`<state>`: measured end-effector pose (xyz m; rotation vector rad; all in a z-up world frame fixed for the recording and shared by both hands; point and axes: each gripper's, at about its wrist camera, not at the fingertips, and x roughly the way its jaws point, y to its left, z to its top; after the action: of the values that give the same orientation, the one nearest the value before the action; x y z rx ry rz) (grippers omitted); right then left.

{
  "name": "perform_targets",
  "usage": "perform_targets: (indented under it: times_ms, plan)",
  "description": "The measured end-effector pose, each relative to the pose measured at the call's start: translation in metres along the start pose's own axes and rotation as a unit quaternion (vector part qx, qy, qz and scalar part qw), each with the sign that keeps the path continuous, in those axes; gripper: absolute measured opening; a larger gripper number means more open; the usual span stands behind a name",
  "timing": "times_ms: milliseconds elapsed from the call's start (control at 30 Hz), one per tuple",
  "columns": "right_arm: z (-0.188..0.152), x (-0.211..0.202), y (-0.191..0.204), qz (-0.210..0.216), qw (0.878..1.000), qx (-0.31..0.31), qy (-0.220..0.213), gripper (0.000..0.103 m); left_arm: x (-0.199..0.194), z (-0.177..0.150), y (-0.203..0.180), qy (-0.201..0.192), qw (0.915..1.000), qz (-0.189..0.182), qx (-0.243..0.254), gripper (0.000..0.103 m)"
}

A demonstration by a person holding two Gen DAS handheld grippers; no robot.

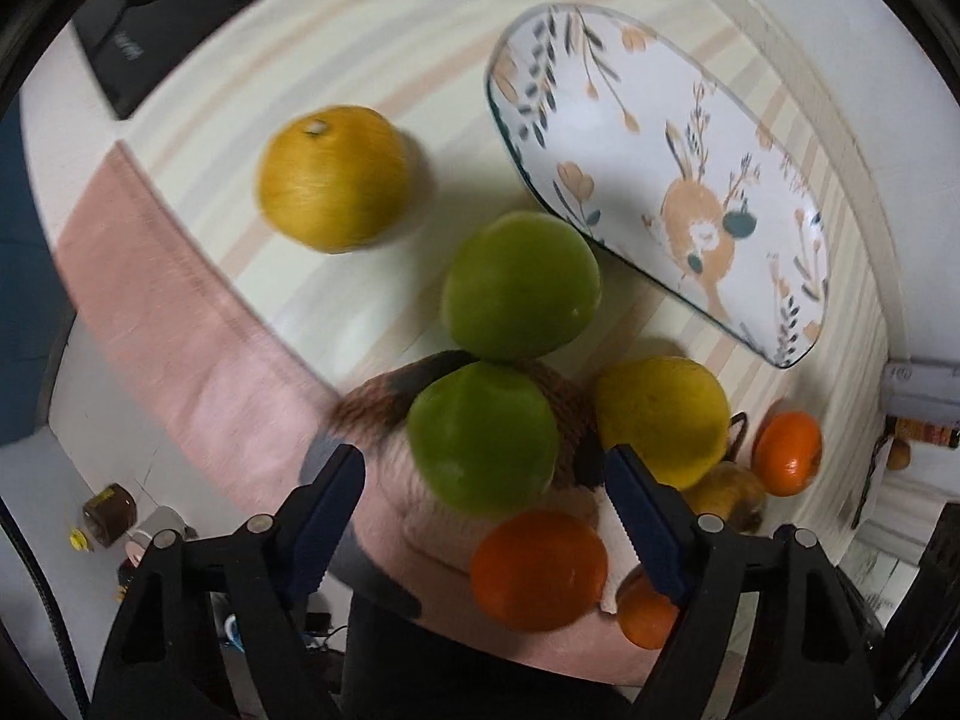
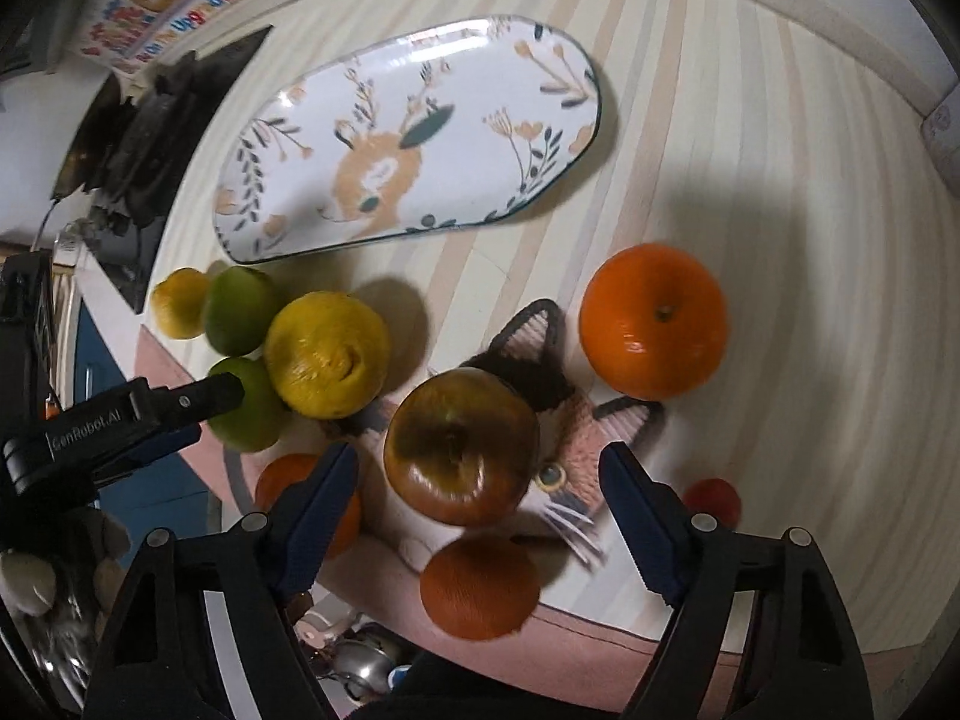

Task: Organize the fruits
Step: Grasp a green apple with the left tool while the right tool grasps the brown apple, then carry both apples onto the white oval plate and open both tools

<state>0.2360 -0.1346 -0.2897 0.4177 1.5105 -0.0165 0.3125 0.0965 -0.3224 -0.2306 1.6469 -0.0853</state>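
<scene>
Closest to my left tongs (image 1: pixel 485 501) sits a green fruit (image 1: pixel 483 437), just ahead of the blue fingertips (image 1: pixel 336 510), which are spread wide and hold nothing. It rests on a knitted cat-face mat (image 1: pixel 384 405), touching a second green fruit (image 1: pixel 521 284) just beyond it. An orange (image 1: pixel 538 569) lies under the tongs at the pink edge of the cloth, with a smaller orange (image 1: pixel 645 615) half hidden behind the right finger. To the right a yellow citrus (image 1: pixel 662 423) crowds the green one, and past it I see a brownish fruit (image 1: pixel 729 495) and another orange (image 1: pixel 787 452). A lone yellow-orange fruit (image 1: pixel 335 178) sits well apart to the left on the striped worktop (image 1: pixel 372 48). The oval plate with a deer print (image 1: pixel 660 120) lies beyond the fruit pile with nothing on it. My right tongs (image 2: pixel 480 516) are equally parted and empty, hovering over a brown-green apple (image 2: pixel 461 447) that sits on the cat mat (image 2: pixel 576 438) between the fingers' line. A dark orange fruit (image 2: pixel 479 587) lies nearest that camera, a large orange (image 2: pixel 654 321) stands near the cat's ear, and a small red fruit (image 2: pixel 714 498) peeks out beside the right finger. The left gripper's arm (image 2: pixel 120 426) juts in from the left, partly covering the green fruits.
</scene>
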Motion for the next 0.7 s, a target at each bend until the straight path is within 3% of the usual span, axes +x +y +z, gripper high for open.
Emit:
perform_targets:
  times_ms: [100, 133, 167, 200, 233, 533, 700]
  plan:
    - [0.004, 0.014, 0.004, -0.003, 1.000, 0.002, 0.013, 0.083, 0.012, 0.003, -0.007, 0.006, 0.9998, 0.002, 0.017, 0.077]
    - [0.005, 0.017, 0.006, -0.001, 1.000, 0.002, 0.016, 0.080, 0.016, 0.003, -0.010, 0.008, 0.9997, 0.005, 0.022, 0.063]
    - [0.007, 0.021, 0.007, 0.000, 1.000, 0.000, 0.019, 0.075, 0.020, 0.003, -0.012, 0.010, 0.9995, 0.014, 0.026, 0.056]
    - [0.010, 0.025, 0.010, -0.002, 1.000, -0.002, 0.023, 0.068, 0.022, 0.002, -0.013, 0.008, 0.9993, 0.019, 0.031, 0.056]
    - [0.011, 0.028, 0.012, -0.003, 1.000, -0.005, 0.025, 0.068, 0.023, 0.000, -0.015, 0.005, 0.9992, 0.018, 0.035, 0.056]
    - [0.017, 0.036, 0.024, -0.020, 0.999, -0.031, 0.036, 0.068, 0.016, -0.014, -0.019, -0.017, 0.9953, 0.048, 0.082, 0.056]
    - [0.019, 0.039, 0.026, -0.019, 0.998, -0.043, 0.041, 0.069, 0.018, -0.014, -0.026, -0.020, 0.9950, 0.053, 0.082, 0.056]
